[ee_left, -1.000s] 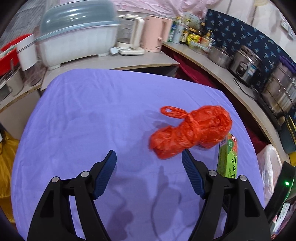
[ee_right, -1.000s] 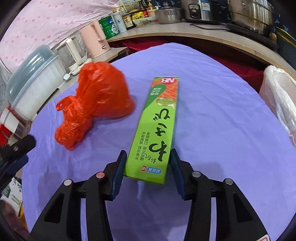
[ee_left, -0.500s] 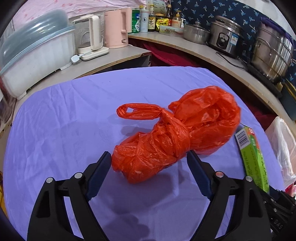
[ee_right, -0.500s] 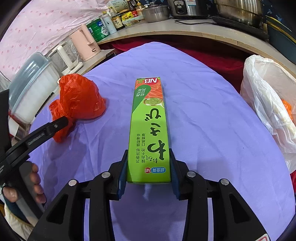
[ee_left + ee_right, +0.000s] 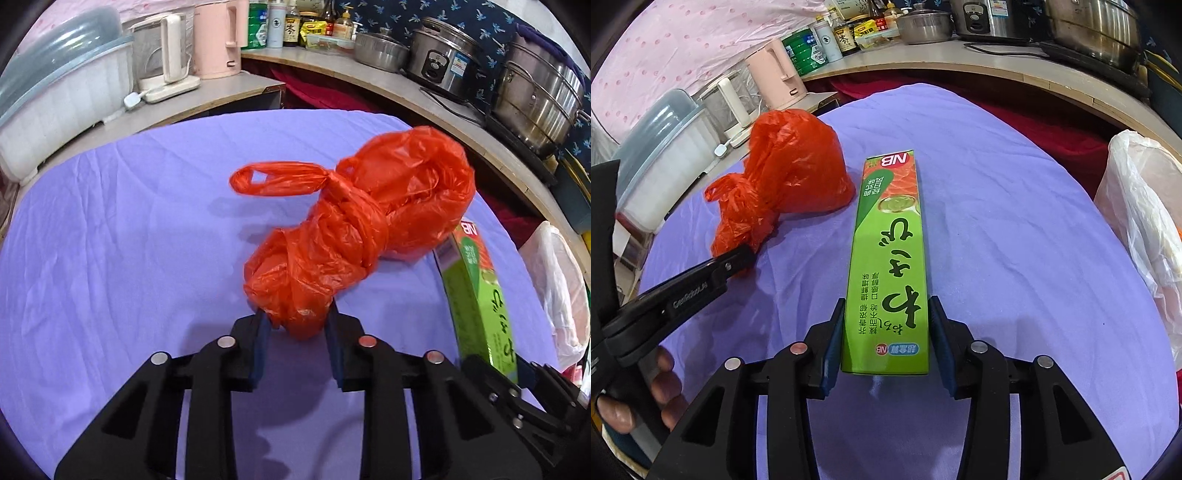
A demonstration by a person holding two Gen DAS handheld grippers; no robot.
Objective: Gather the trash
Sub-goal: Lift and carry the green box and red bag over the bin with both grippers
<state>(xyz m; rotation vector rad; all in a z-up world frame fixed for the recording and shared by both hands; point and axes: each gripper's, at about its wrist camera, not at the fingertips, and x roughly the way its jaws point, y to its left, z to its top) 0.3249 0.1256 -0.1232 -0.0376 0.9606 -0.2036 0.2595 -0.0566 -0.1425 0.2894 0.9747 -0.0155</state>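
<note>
- Since 0.5 s ago: left gripper (image 5: 297,325) has gone from jaws spread around the red plastic bag (image 5: 354,236) to jaws pinching its twisted near end; bag looks partly lifted off the cloth in the left wrist view, can't confirm.
- Right gripper (image 5: 886,338) unchanged: jaws pressed on both long sides of the green box (image 5: 890,266), near its closer end.
- Box print: "NB" in white on red at the far end, a second small "NB" badge at the near end, large dark-green Japanese-style characters down the face, smaller Chinese text along one edge, too small to read reliably. Orange salmon-like picture at the far end. Box closed, contents not visible.
- Red bag is knotted, one loop handle (image 5: 273,179) sticking out to the side; contents hidden by opaque plastic.
- Bag sits just beside the box's far end, on the purple cloth (image 5: 110,240) covering the table.
- Left gripper's arm in the right wrist view carries white lettering, roughly "GenRobot.AI" (image 5: 689,295).
- White translucent bin bag (image 5: 1141,214) at the table's right edge, open; something orange shows faintly inside.
- Back counter: pink kettle (image 5: 218,37), green can (image 5: 803,48), sauce bottles (image 5: 846,35), steel pots (image 5: 535,99); labels unreadable.
</note>
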